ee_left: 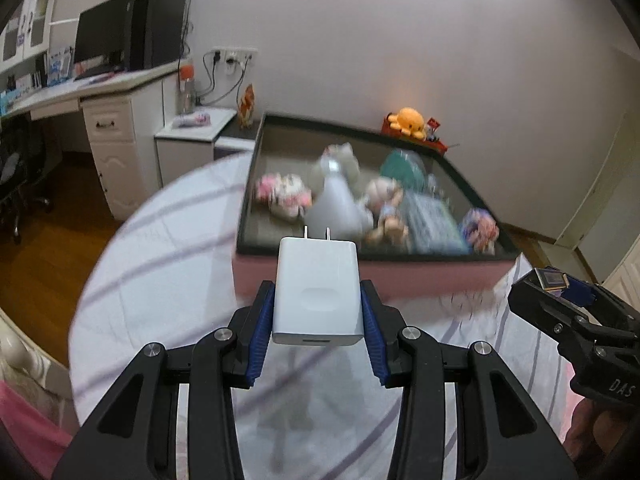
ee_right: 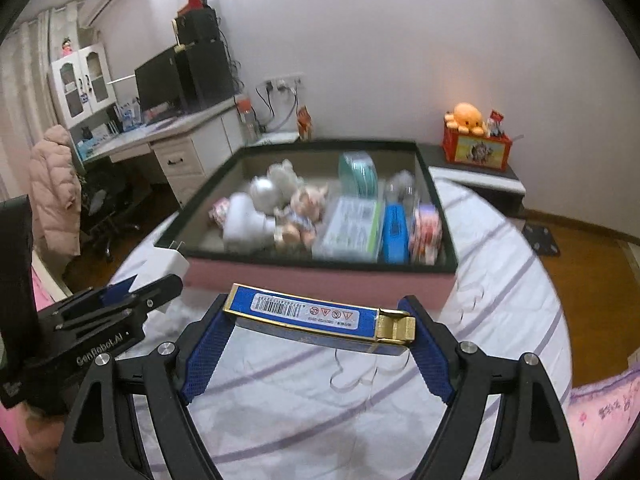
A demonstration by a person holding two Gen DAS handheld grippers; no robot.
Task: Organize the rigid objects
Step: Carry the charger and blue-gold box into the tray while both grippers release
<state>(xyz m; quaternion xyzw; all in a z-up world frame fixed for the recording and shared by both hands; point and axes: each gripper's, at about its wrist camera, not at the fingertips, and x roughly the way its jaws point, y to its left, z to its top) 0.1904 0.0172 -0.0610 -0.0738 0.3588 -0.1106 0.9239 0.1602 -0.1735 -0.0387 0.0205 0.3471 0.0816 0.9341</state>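
Note:
My left gripper [ee_left: 318, 300] is shut on a white wall charger [ee_left: 318, 294], prongs pointing forward, held above the striped table in front of the pink storage box [ee_left: 360, 276]. My right gripper [ee_right: 320, 320] is shut on a flat blue and gold box [ee_right: 316, 320], held crosswise just before the pink storage box [ee_right: 320, 280]. The right gripper also shows at the right edge of the left wrist view [ee_left: 560, 284]. The left gripper shows at the left of the right wrist view [ee_right: 132, 292]. The storage box holds plush dolls, a white bottle and packets.
A round table with a white striped cloth [ee_right: 500, 280] carries the storage box. A white desk with a monitor [ee_left: 104, 36] stands at the left. A low shelf bears a red box with an orange plush octopus [ee_right: 466, 118]. An office chair [ee_right: 104, 204] is at the left.

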